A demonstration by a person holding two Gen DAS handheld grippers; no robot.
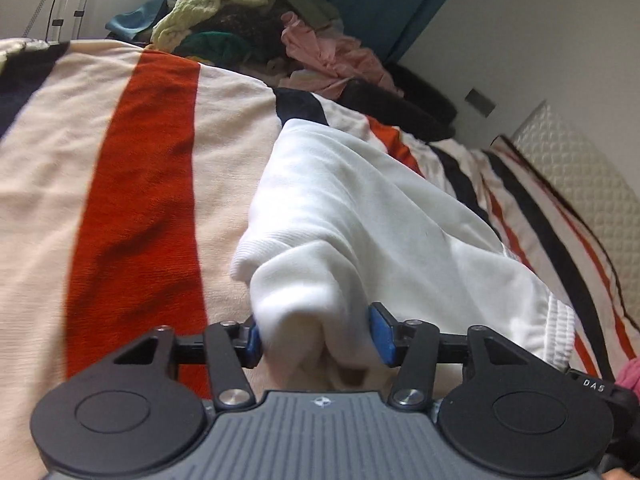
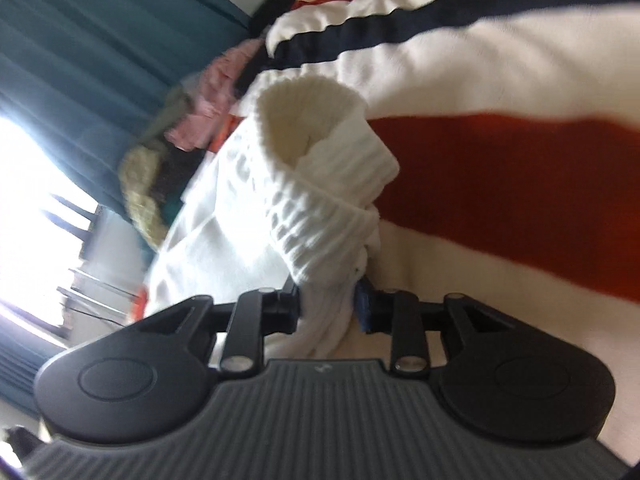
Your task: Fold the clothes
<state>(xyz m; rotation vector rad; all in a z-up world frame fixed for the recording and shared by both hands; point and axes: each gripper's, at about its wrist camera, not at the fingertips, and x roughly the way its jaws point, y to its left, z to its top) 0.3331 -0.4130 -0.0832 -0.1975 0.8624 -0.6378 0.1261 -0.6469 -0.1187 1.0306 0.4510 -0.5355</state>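
White garment gripped at both ends over a striped blanket

The white garment point(image 1: 360, 208) is clamped by the left gripper point(image 1: 316, 338) and, at its ribbed band, by the right gripper point(image 2: 328, 306), above the striped blanket point(image 1: 132, 184); a clothes pile point(image 1: 248, 28) is seen behind.

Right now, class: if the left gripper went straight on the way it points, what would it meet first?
The left gripper already has its jaws shut on the white garment, so more of that cloth comes first; beyond it, probably the striped blanket.
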